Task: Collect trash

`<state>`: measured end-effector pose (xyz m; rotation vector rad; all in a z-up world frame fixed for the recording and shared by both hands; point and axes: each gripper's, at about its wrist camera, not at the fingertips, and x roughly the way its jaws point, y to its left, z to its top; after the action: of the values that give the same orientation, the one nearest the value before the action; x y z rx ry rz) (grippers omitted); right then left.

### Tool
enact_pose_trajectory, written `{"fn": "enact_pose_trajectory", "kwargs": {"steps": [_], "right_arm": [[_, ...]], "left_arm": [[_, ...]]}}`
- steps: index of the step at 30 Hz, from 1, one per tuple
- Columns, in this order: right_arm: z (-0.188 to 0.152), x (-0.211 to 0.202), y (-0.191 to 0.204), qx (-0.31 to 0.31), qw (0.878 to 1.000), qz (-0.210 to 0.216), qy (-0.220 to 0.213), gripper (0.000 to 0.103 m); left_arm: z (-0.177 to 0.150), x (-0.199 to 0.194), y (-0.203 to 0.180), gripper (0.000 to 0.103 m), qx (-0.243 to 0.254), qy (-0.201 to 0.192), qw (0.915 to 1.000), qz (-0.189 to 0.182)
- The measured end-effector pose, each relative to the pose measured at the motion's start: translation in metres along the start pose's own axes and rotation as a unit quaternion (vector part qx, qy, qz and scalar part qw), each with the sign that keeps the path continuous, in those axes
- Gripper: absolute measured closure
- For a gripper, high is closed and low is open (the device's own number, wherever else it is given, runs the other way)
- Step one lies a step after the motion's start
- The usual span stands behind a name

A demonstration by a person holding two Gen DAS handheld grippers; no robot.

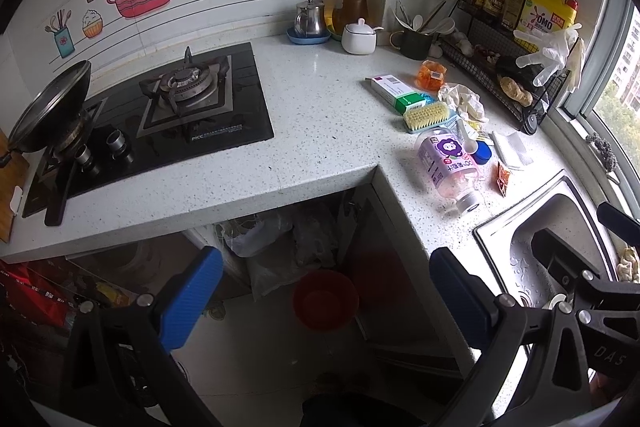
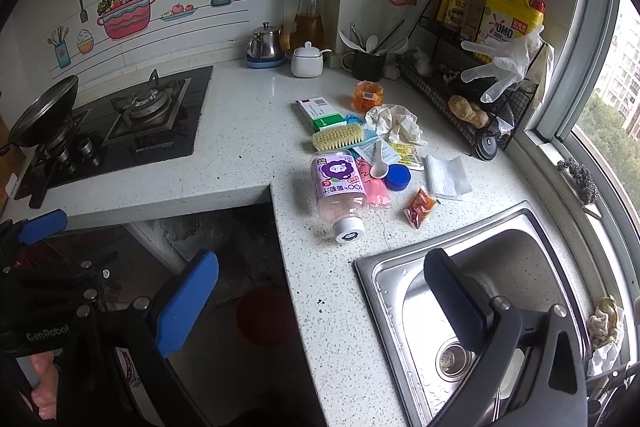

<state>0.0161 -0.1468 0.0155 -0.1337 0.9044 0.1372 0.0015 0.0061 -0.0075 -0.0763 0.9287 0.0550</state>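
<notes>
Trash lies on the speckled counter (image 2: 248, 155) by the sink: a pink juice bottle (image 2: 340, 191) on its side, a crumpled tissue (image 2: 394, 123), a red sauce packet (image 2: 419, 207), a medicine box (image 2: 320, 111), an orange wrapper (image 2: 368, 94), a white spoon (image 2: 378, 163) and a blue lid (image 2: 398, 177). The bottle (image 1: 446, 167), tissue (image 1: 464, 101) and box (image 1: 396, 91) also show in the left wrist view. My left gripper (image 1: 326, 291) is open and empty, held over the floor before the counter. My right gripper (image 2: 320, 291) is open and empty, near the counter's front edge.
A steel sink (image 2: 472, 299) lies at right. A gas hob (image 2: 120, 123) with a wok (image 2: 44, 115) is at left. A wire rack (image 2: 460, 87) with bottles, a scrub brush (image 2: 338, 137), a kettle (image 2: 266, 45) and a red bin (image 1: 324, 301) on the floor are also in view.
</notes>
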Motion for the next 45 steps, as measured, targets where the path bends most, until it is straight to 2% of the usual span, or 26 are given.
{"fn": "enact_pose_trajectory", "kwargs": {"steps": [27,36,45], "right_arm": [[0.0,0.004,0.013,-0.014,1.0,0.016,0.015,0.0],[-0.005,0.001,0.012,-0.016,0.999,0.023,0.018,0.0],[-0.009,0.001,-0.002,-0.013,1.0,0.019,0.013,0.0]], "left_arm": [[-0.008,0.0,0.019,0.0,-0.007,0.014,0.9999,0.008],[-0.014,-0.007,0.015,0.0,-0.007,0.018,0.9997,0.013],[-0.012,-0.001,-0.006,0.0,0.004,0.025,0.9997,0.001]]}}
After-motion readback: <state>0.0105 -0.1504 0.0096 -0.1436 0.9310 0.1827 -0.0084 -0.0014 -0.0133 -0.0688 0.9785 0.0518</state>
